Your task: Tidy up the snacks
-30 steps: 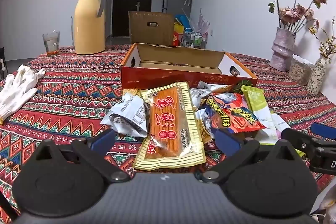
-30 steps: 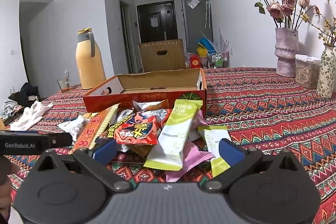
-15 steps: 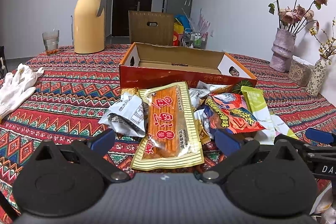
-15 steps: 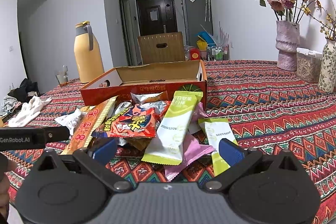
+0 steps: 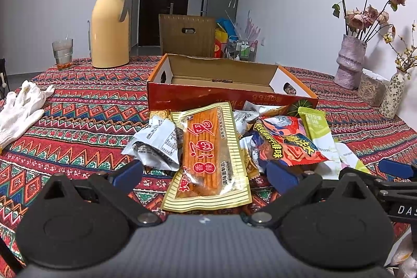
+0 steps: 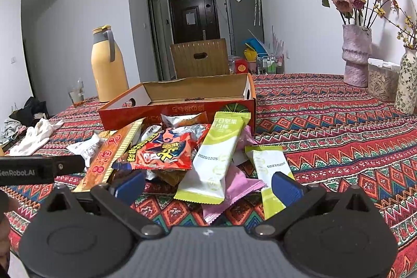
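Snacks [image 5: 213, 147] lie heaped on the desk [image 5: 78, 116] before the empty box [image 5: 224, 85]. Both hand-held grippers, left [image 5: 206, 173] and right [image 6: 208, 186], hover spread, holding nothing. Sorting seems barely begun; next, pinch one packet and carry it boxward.

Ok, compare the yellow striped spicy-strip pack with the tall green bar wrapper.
The yellow striped pack has a clear window showing orange strips; the green bar wrapper is opaque, green fading to white. The yellow pack is wider; the green wrapper is narrower. The yellow pack lies at the pile's left, the green wrapper at its right. Both are sealed, lying before the red box.
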A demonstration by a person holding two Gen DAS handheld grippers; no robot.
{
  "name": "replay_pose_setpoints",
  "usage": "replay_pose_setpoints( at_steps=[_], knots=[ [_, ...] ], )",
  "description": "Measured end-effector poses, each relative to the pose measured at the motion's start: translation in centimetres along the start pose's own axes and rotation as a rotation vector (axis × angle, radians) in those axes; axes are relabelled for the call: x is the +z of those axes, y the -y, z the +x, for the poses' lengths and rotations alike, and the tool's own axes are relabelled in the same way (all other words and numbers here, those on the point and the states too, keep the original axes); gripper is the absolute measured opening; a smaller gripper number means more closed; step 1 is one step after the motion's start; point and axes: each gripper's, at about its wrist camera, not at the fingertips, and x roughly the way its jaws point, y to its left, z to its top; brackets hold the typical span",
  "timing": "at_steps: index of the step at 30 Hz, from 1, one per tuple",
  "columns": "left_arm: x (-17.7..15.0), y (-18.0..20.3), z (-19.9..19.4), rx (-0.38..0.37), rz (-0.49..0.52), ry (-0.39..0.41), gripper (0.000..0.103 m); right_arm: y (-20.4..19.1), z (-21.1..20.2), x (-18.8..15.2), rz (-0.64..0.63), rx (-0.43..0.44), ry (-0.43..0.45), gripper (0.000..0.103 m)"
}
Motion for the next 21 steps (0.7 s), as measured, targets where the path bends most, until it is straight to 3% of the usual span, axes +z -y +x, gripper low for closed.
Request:
replay_pose_setpoints(
  at_steps=[21],
  knots=[
    [-0.09,-0.07,0.09,-0.004,-0.003,-0.001,0.103,0.2,0.02,-0.07,0.003,-0.001,-0.001,0.103]
  ],
)
